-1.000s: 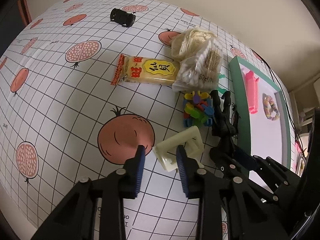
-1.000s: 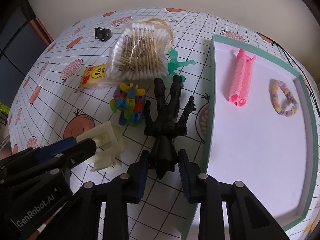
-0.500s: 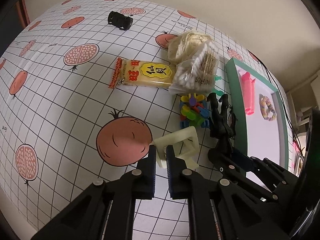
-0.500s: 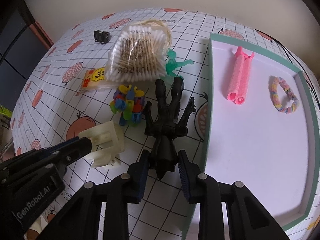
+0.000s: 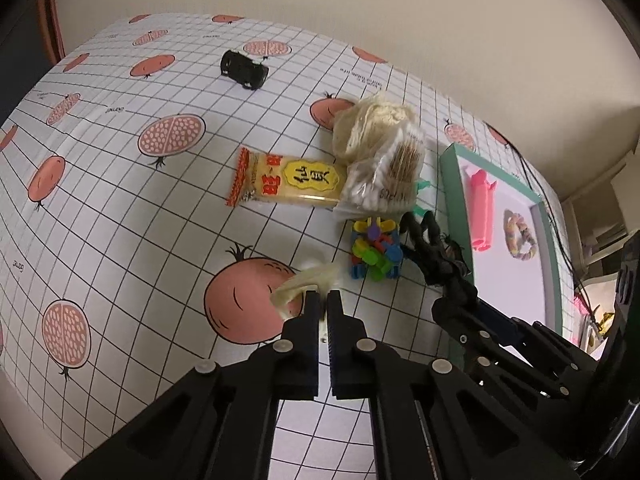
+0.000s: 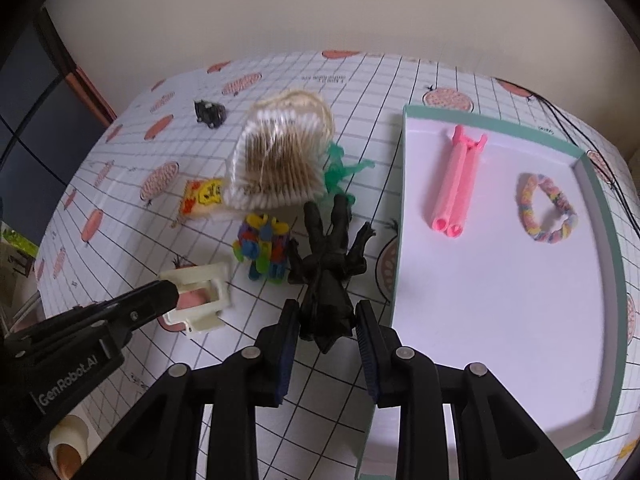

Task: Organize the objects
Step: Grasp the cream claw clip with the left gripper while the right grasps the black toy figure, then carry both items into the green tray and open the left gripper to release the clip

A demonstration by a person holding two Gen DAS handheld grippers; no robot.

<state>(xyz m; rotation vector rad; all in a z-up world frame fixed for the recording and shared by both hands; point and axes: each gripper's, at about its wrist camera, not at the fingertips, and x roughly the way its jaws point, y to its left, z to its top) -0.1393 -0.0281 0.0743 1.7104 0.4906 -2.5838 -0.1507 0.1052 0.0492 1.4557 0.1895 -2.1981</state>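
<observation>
A surface (image 5: 120, 208) covered in a white grid cloth printed with pomegranates fills the view. To the right of the right gripper (image 6: 328, 340) lies a green-rimmed white tray (image 6: 404, 208) holding a pink hair roller (image 6: 456, 184) and a pastel bracelet (image 6: 546, 208). Ahead of the fingers lie a cotton swab bag (image 6: 276, 160), a yellow snack packet (image 5: 288, 182), a colourful block toy (image 6: 264, 248) and a small black car (image 5: 244, 69). The right fingers clamp a black figure (image 6: 328, 256). The left gripper (image 5: 323, 300) pinches a cream plastic bracket (image 6: 200, 296).
</observation>
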